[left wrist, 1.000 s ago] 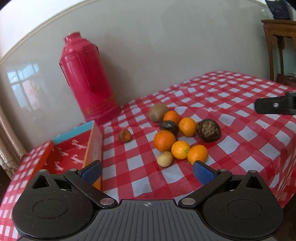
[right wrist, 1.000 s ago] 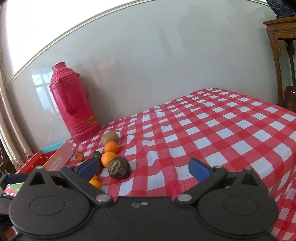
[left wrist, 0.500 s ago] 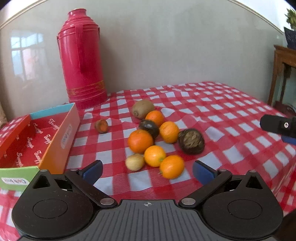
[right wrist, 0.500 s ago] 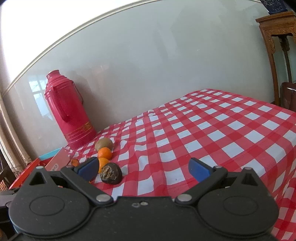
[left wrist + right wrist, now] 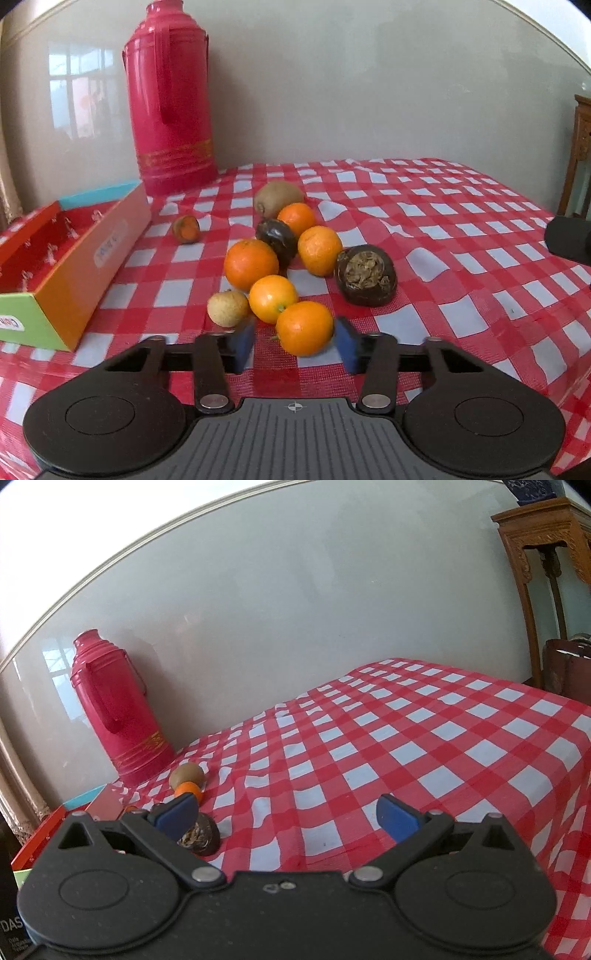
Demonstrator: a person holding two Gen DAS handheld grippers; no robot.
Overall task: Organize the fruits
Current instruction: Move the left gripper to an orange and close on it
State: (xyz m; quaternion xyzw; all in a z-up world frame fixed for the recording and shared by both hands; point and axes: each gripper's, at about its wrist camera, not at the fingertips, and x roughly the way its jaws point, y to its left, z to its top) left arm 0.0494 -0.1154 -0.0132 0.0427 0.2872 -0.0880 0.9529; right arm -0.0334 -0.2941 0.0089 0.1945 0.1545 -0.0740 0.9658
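A heap of fruit lies on the red-checked tablecloth (image 5: 424, 229): several oranges, a kiwi (image 5: 279, 197), a dark round fruit (image 5: 277, 238), a split dark fruit (image 5: 365, 275), a small tan fruit (image 5: 228, 307) and a small brown-orange one (image 5: 185, 229). My left gripper (image 5: 294, 345) is closing around the nearest orange (image 5: 304, 326). The right pad is at the orange's side and a gap shows at the left pad. My right gripper (image 5: 286, 812) hangs open over bare cloth, with the kiwi (image 5: 186, 773) and the split fruit (image 5: 199, 836) to its left.
An open red and orange box (image 5: 74, 258) stands left of the fruit. A tall red thermos (image 5: 170, 99) stands against the wall behind it. A dark part of the right gripper (image 5: 569, 240) shows at the right edge. A carved wooden stand (image 5: 546, 554) rises beyond the table's right side.
The left gripper rolled level, sank and came closer to the fruit. Its jaws went from wide to narrow around the nearest orange. The right gripper's view shifted only slightly.
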